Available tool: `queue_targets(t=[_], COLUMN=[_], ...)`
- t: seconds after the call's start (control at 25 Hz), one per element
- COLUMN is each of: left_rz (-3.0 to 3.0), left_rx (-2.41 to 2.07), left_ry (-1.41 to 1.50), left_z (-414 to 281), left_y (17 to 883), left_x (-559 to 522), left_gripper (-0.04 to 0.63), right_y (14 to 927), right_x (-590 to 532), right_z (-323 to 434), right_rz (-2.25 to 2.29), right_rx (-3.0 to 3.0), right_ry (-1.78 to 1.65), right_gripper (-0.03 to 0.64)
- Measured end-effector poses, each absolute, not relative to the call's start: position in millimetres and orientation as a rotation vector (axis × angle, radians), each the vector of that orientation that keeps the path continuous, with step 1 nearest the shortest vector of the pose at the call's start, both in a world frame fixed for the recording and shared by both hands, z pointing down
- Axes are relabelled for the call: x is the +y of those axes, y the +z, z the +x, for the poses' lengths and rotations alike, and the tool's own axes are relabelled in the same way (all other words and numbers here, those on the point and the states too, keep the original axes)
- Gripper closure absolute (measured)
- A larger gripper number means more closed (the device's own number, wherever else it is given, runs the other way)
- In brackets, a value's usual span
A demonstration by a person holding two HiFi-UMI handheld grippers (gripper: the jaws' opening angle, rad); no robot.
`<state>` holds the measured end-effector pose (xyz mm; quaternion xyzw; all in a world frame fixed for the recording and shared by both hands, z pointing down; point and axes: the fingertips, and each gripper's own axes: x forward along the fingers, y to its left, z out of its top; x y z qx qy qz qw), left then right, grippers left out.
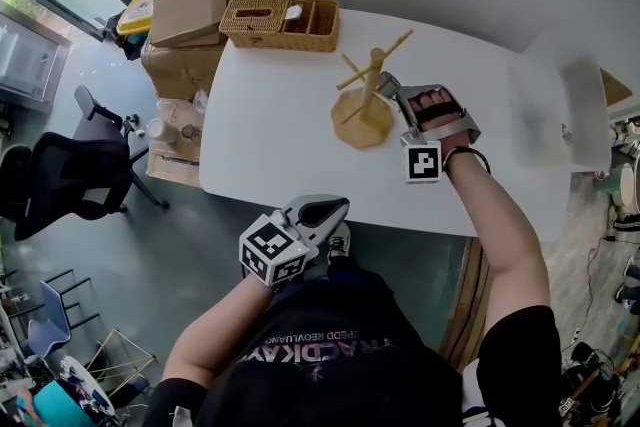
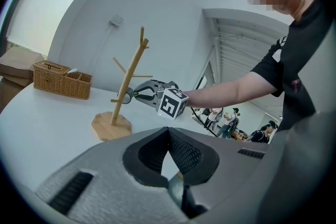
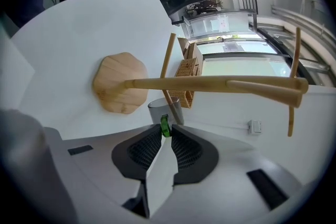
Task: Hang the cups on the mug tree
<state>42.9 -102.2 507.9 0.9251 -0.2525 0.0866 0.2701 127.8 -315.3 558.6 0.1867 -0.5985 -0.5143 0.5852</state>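
Note:
A wooden mug tree (image 1: 365, 103) stands in the middle of the white table (image 1: 270, 135). My right gripper (image 1: 393, 91) reaches it from the right and is shut on the green handle of a small grey cup (image 3: 157, 108). In the right gripper view a slanted peg (image 3: 169, 68) crosses just in front of the cup's mouth. In the left gripper view the cup (image 2: 127, 96) sits against the tree's (image 2: 127, 86) lower peg. My left gripper (image 1: 335, 208) hovers off the table's near edge, shut with nothing in it (image 2: 168, 134).
A wicker basket (image 1: 281, 23) sits at the table's far left corner, with cardboard boxes (image 1: 186, 15) beyond it. A clear plastic box (image 1: 560, 110) lies at the right end. An office chair (image 1: 60, 177) stands on the floor to the left.

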Motion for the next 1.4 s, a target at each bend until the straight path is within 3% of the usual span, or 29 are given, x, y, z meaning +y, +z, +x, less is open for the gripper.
queue_targets(t=[0.84,1.16,1.4], left_rz=[2.499,2.518,2.535], left_rx=[-0.652,-0.615,-0.544], left_ry=[0.227,0.241,0.256], left_z=[37.2,23.6,8.6], left_y=[507.9,503.7,499.4], left_x=[-98.2,-90.1,-76.4], left_gripper=[0.600,0.600,0.600], right_y=[563.4,527.6,509.7], right_x=[-285.6,-248.9,-202.6], right_z=[129.1,149.0,123.5], right_rz=[0.507,0.978,1.262], right_rx=[-1.517,-1.951,-2.332], right_ry=[-1.050,-0.403,0.289], right_gripper=[0.561,0.595,0.598])
